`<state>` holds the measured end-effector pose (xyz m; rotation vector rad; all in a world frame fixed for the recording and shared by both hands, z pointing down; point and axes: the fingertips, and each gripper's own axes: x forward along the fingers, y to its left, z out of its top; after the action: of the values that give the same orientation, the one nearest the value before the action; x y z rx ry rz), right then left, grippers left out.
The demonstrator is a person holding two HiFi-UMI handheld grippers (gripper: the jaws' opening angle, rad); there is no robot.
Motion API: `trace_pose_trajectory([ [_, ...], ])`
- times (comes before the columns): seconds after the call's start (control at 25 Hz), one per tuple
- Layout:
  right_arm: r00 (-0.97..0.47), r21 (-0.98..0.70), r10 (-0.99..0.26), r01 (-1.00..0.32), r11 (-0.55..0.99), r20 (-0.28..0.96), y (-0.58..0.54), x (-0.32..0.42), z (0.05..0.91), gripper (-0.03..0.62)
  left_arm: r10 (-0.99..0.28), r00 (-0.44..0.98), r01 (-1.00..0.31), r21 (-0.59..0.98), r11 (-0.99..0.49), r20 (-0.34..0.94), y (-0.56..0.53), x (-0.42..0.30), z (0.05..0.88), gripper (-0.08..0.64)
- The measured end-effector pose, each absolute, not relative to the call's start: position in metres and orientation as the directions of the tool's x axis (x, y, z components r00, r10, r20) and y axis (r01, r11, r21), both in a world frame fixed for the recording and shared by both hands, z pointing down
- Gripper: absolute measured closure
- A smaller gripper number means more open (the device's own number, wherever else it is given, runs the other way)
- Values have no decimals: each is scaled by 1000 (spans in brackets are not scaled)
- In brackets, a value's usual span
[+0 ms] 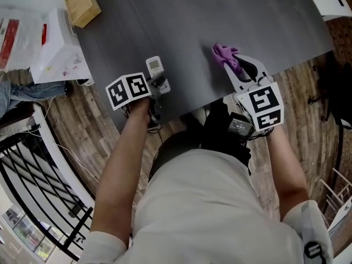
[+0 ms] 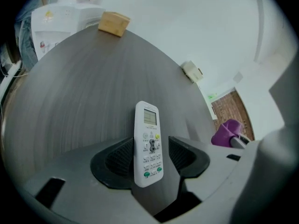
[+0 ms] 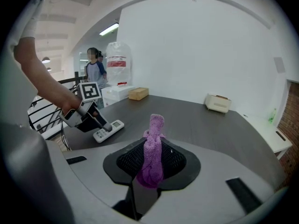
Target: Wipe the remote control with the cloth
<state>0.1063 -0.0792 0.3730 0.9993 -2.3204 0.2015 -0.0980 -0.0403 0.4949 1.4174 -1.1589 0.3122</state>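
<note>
From my station I see a dark grey wood-grain tabletop [image 1: 220, 15] filling the view. A white rectangular plastic remote control [image 1: 155, 66] lies on it near the front edge, screen end pointing away. A tan wooden block [image 1: 82, 4] sits at the far left corner (right at the rim). A small cream box [image 3: 217, 102] rests by the back edge, well apart from both.

The left gripper [image 1: 159, 84] covers the near end of the remote control [image 1: 155, 65] at the near edge of the table [image 1: 231, 21] (its button labels are too small to read). The lower part of the purple cloth [image 3: 155, 125] is buried between the pads of the right gripper [image 3: 153, 148].
</note>
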Motion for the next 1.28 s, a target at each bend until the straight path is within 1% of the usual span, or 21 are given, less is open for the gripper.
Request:
trace_pose_trajectory([
  [0.28,-536,99,-605,-695,712,589,-80,102,375,502,-453,485,-757,619,212,748,-28,-100,495,342],
  [0.64,-519,136,-608,-683,718,600,-64,102,365,502,-465,514,-754,638,157,721,-33,-98,493,342],
  [1.08,-477,187,-638,-694,695,605,-49,108,348,502,-515,518,-751,652,109,683,-26,-111,481,341],
  [1.2,-456,206,-663,-710,673,594,-47,115,338,502,-546,529,-742,666,75,650,-19,-118,469,341],
  [1.28,-444,218,-691,-729,649,571,-46,121,327,502,-592,544,-717,696,42,595,-10,-126,452,341],
])
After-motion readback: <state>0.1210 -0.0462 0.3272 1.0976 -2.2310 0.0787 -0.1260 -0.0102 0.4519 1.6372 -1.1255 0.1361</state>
